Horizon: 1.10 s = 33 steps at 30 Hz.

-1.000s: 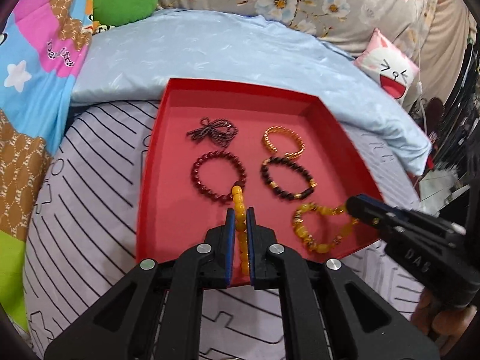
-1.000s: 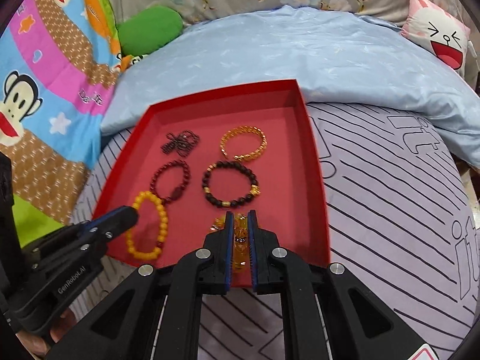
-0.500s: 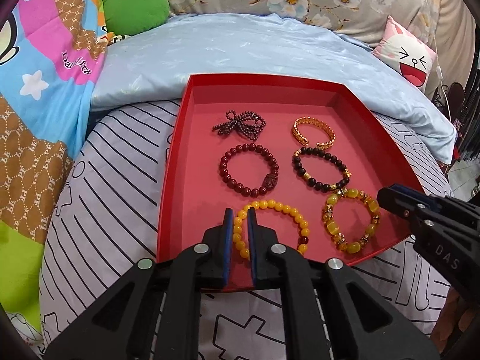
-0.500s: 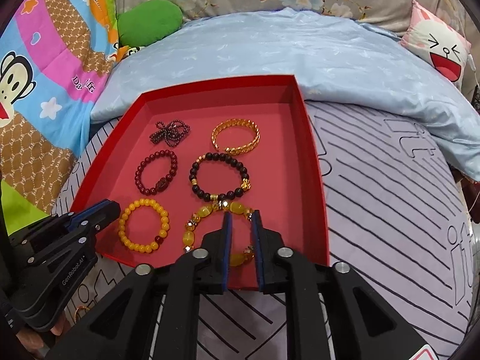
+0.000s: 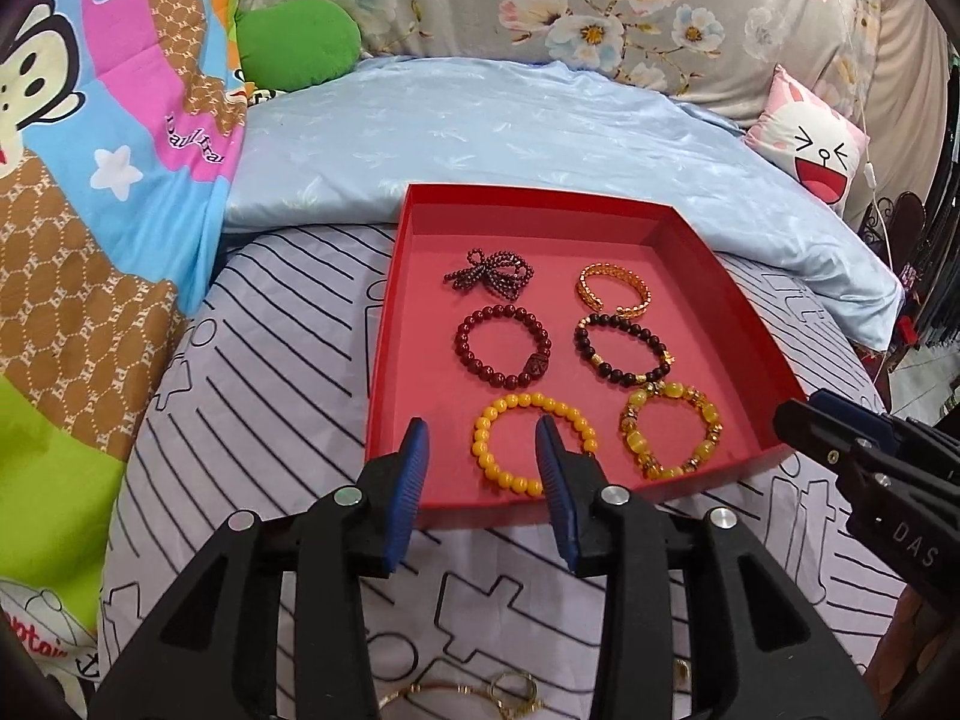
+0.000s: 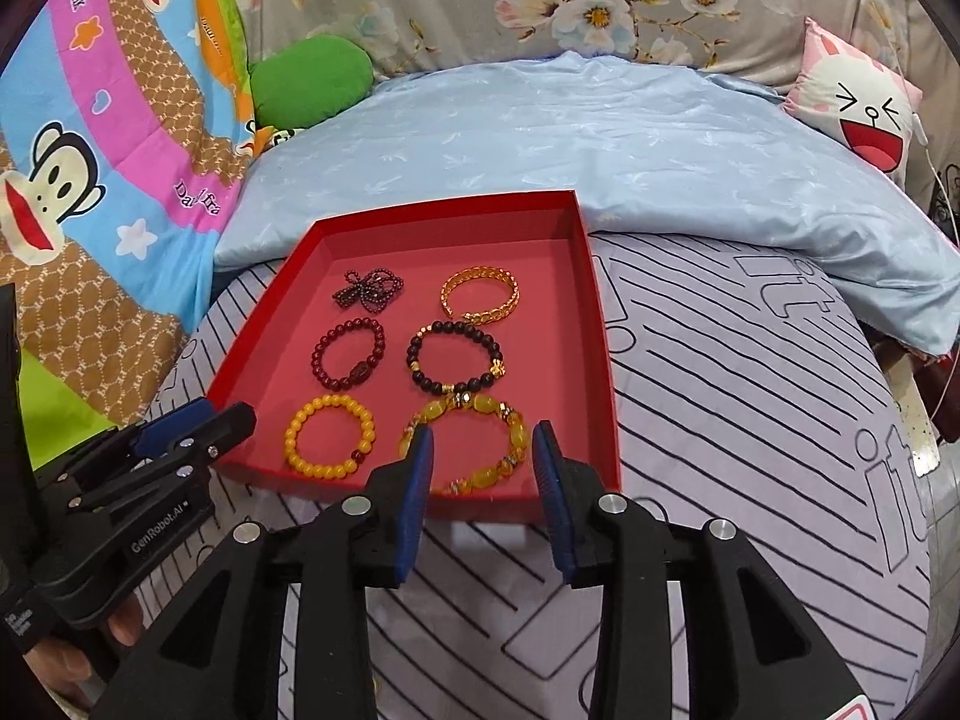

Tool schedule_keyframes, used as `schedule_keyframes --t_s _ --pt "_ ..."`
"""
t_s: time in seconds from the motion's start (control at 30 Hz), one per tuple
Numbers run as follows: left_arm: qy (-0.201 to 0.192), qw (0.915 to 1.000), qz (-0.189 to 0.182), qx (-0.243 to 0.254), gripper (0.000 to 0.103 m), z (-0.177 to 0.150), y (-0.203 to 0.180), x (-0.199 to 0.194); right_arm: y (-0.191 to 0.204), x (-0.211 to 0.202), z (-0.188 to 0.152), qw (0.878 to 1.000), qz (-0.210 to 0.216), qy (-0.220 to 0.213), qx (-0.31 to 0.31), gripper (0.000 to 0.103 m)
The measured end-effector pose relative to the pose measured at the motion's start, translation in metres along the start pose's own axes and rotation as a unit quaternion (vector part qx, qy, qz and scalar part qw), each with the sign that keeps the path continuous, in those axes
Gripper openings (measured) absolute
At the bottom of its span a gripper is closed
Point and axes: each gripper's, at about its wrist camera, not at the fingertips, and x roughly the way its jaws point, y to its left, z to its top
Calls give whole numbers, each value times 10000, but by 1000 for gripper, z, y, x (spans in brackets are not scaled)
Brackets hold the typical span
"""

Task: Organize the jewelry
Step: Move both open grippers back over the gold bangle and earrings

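Observation:
A red tray (image 5: 384,324) (image 6: 606,360) lies on the striped bedsheet and holds several bracelets in two columns. A yellow bead bracelet (image 5: 504,420) (image 6: 327,435) lies at its near left, an amber and gold bracelet (image 5: 672,432) (image 6: 474,414) at its near right. My left gripper (image 5: 483,441) is open and empty over the tray's near edge, beside the yellow bracelet. My right gripper (image 6: 483,444) is open and empty above the amber bracelet. Each gripper shows in the other's view, the right gripper (image 5: 798,417) and the left gripper (image 6: 198,426).
A dark red bracelet (image 5: 504,348), a black bracelet (image 5: 624,354), a gold bangle (image 5: 612,294) and a dark bead knot (image 5: 489,276) fill the tray's far rows. Gold jewelry (image 5: 468,693) lies on the sheet near me. A blue quilt (image 5: 510,132) lies beyond the tray.
Both grippers have opened, releasing the yellow and the amber bracelets into the tray's near row, and have pulled back toward me.

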Motion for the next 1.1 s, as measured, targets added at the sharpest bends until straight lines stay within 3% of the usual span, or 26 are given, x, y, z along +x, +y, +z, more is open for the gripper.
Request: schedule_keyframes --t_s 0.77,1.1 --pt "272 9996 -65 -80 36 -107 0 -66 7 -43 -104 9982 252 551 -32 35" --pt "529 9983 -48 -255 37 -141 9 -72 13 -48 -126 9969 323 705 -111 35"
